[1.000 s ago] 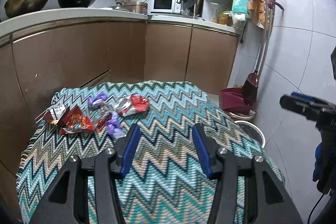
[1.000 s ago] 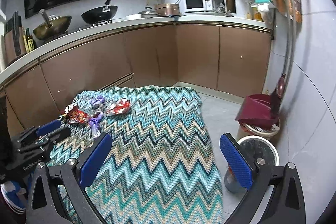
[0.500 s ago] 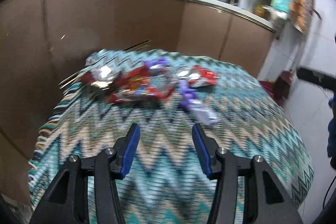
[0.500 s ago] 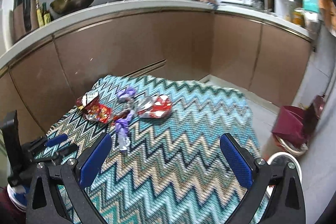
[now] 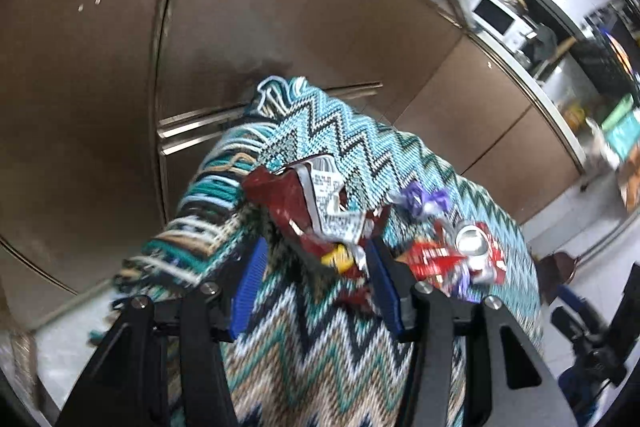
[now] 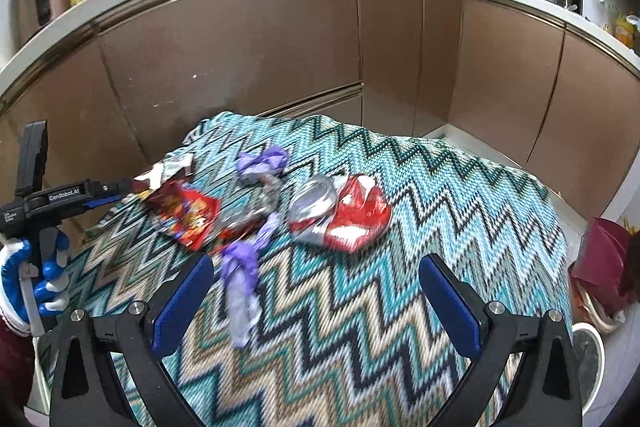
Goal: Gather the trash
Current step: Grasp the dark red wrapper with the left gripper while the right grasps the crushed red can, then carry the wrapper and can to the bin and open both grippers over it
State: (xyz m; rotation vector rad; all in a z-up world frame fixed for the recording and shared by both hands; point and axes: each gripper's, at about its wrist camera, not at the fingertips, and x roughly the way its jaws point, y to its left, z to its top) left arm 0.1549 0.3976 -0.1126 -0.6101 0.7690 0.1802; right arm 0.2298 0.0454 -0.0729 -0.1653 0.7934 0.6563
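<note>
Hovering over the zigzag blanket [image 6: 400, 267], two hand-held grippers point down at a scatter of wrappers. I take the red-and-silver wrapper [image 6: 344, 215] near the blanket's middle as my landmark.

To its left lies a dark red snack wrapper [image 6: 182, 211] with a silver torn flap, close to the blanket's left edge. Between that and the landmark runs a purple twisted wrapper [image 6: 244, 267], its one end up by the far side of the pile, its other end stretching toward the near side of the blanket, touching crumpled foil in the middle.

The left gripper [image 5: 316, 267], held in a blue-gloved hand [image 6: 36, 279], comes in from the left of the landmark. Its blue pads stand apart on either side of the dark red snack wrapper; the right pad [image 5: 384, 291] looks to be against the wrapper's edge, the left pad is clear of it, so nothing is pinched.

The right gripper [image 6: 316, 303] sits on the near side of the landmark, its jaws spread wide and holding nothing; the purple wrapper's lower end lies just inside its left pad [image 6: 180, 307].

Behind the landmark stand brown kitchen cabinets [image 6: 240, 47], and to its right, on the floor, a maroon dustpan [image 6: 600, 259].
</note>
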